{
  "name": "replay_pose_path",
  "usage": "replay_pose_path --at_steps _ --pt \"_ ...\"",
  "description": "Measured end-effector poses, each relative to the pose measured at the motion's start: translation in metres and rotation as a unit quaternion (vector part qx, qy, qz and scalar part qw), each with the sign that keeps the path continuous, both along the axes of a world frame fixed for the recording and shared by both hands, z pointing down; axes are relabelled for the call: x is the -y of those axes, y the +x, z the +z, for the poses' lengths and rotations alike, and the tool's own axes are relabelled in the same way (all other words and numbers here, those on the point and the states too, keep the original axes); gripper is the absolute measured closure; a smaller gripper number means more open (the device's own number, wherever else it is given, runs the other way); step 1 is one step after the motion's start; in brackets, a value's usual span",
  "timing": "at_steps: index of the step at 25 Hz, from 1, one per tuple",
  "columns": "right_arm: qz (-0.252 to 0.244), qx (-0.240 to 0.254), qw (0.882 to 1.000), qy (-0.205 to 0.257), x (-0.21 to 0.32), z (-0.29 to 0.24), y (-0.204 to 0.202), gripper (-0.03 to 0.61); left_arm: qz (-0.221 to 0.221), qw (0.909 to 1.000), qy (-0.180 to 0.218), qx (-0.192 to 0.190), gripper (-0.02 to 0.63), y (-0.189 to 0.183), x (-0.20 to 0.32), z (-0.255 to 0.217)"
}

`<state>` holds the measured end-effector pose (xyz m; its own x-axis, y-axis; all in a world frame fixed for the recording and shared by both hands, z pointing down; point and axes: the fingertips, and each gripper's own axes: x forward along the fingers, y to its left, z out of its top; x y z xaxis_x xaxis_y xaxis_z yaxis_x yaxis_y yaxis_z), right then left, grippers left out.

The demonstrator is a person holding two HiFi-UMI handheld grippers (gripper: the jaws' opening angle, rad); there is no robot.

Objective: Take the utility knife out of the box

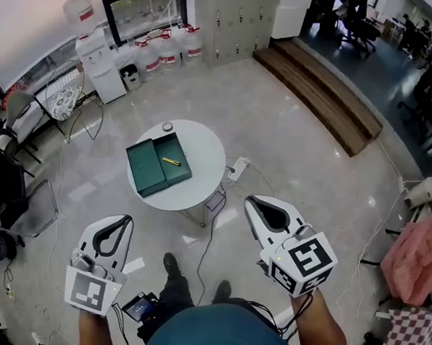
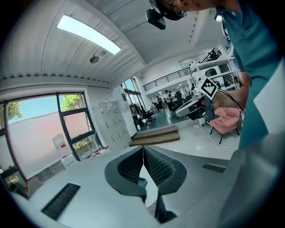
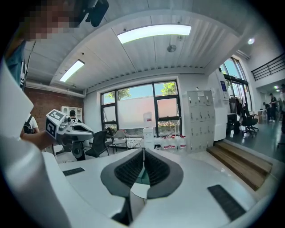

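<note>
A dark green box point(image 1: 158, 167) lies open on a small round white table point(image 1: 200, 185), its lid flat to the left. A yellow utility knife point(image 1: 172, 161) rests inside its right half. Both grippers are in the air well short of the table, pointing toward it. My left gripper point(image 1: 127, 219) point(image 2: 143, 147) is shut and holds nothing. My right gripper point(image 1: 249, 201) point(image 3: 143, 150) is also shut and empty. A sliver of the green box point(image 3: 141, 177) shows through the gap behind the right jaws. Each gripper view catches the other gripper off to one side.
A small round object point(image 1: 167, 126) sits at the table's far edge. A power strip point(image 1: 239, 168) and cables lie on the floor by the table. A fan point(image 1: 61, 91), chairs and water bottles point(image 1: 166, 49) stand to the far left, a wooden step point(image 1: 321, 91) at the far right.
</note>
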<state>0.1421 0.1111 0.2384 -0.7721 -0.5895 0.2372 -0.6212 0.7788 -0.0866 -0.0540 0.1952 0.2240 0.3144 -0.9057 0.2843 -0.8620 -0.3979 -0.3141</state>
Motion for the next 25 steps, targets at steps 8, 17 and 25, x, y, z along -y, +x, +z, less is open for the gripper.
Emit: replay_pose_path --at_steps 8,17,25 --pt "0.058 -0.019 0.998 0.008 0.046 -0.013 -0.043 0.54 0.066 0.9976 0.009 -0.02 0.595 -0.051 0.083 0.002" --pt "0.116 -0.028 0.993 0.001 0.099 -0.016 -0.096 0.54 0.131 0.9909 0.006 -0.027 0.595 -0.102 0.164 0.001" --pt "0.164 -0.035 0.986 0.004 0.125 -0.021 -0.142 0.54 0.174 0.9842 0.01 -0.029 0.595 -0.156 0.206 0.0"
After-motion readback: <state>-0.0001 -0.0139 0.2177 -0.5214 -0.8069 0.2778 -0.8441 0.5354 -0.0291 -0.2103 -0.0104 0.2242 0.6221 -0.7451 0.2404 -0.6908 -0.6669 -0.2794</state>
